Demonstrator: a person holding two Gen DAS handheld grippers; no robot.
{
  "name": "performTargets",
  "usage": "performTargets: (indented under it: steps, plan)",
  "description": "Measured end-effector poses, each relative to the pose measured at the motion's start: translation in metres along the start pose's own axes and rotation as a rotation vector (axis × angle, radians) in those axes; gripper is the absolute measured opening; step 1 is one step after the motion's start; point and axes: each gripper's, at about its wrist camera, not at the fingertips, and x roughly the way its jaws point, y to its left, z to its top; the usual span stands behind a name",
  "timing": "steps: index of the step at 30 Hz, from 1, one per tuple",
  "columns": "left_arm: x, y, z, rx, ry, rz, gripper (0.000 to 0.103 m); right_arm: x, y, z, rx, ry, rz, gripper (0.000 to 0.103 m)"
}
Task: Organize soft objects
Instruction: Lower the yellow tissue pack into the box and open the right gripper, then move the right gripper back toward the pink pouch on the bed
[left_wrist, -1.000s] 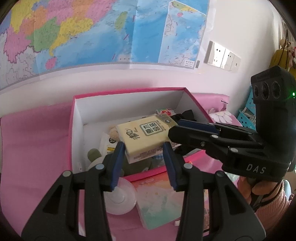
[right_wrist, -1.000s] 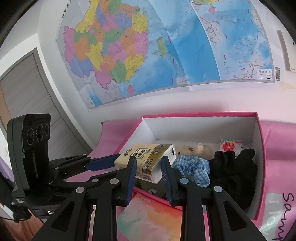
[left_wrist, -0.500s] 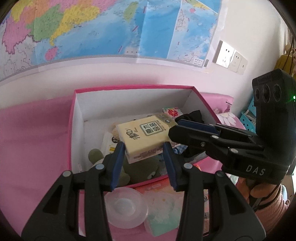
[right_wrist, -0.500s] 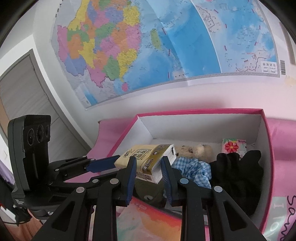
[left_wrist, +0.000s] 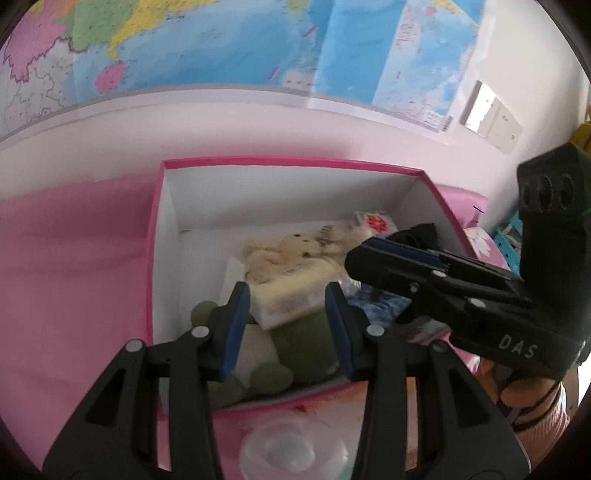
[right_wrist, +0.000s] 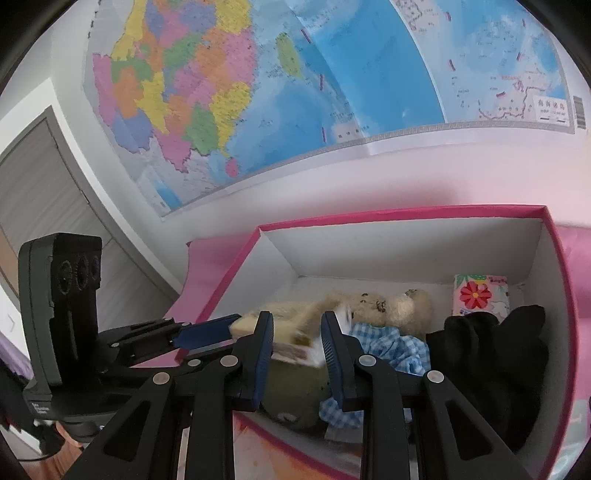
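Both grippers are hovering over the pink box (left_wrist: 155, 258), and the yellow tissue pack (left_wrist: 291, 295) is lying blurred inside it, tilted on the green plush (left_wrist: 299, 343). The left gripper (left_wrist: 288, 328) is standing wide apart, gripping nothing. The right gripper (right_wrist: 295, 354) is gaping too, empty. Behind the pack, the cream teddy bear (right_wrist: 369, 306) is resting beside the checked cloth (right_wrist: 391, 347) and black fabric (right_wrist: 491, 354).

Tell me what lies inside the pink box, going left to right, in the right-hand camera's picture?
Yellow tissue pack → cream teddy bear → blue checked cloth → flowered tissue packet → black cloth.
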Motion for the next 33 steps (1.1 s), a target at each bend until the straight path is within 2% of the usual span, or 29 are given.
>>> performTargets:
  steps: [5,14,16,18,21,24,26,29,33]
  plan:
    - [0.003,0.010,0.000,-0.038,0.000,0.027,0.044,0.007,-0.001,-0.001,0.020,0.007,0.000,0.028]
    - [-0.022,0.008,-0.015,-0.008,-0.081,0.070,0.046,-0.013,-0.001,-0.011,-0.002,-0.006,-0.010,0.029]
    - [-0.034,0.005,-0.022,0.009,-0.114,0.081,0.053,-0.020,0.001,-0.014,-0.007,-0.015,-0.005,0.035]
    - [-0.047,0.001,-0.028,0.019,-0.143,0.083,0.060,-0.030,0.003,-0.018,-0.016,-0.025,0.002,0.037]
    - [-0.072,-0.006,-0.043,0.056,-0.200,0.070,0.063,-0.047,0.008,-0.026,-0.029,-0.034,0.023,0.043]
    - [-0.098,-0.014,-0.063,0.094,-0.244,0.032,0.076,-0.069,0.013,-0.039,-0.048,-0.038,0.041,0.054]
    - [-0.109,-0.022,-0.077,0.124,-0.260,-0.009,0.076,-0.085,0.017,-0.051,-0.067,-0.035,0.051,0.061]
    - [-0.120,-0.036,-0.099,0.175,-0.254,-0.060,0.076,-0.106,0.019,-0.073,-0.083,-0.026,0.066,0.069]
    - [-0.116,-0.051,-0.125,0.221,-0.198,-0.077,0.076,-0.121,0.014,-0.106,-0.047,0.016,0.054,0.069]
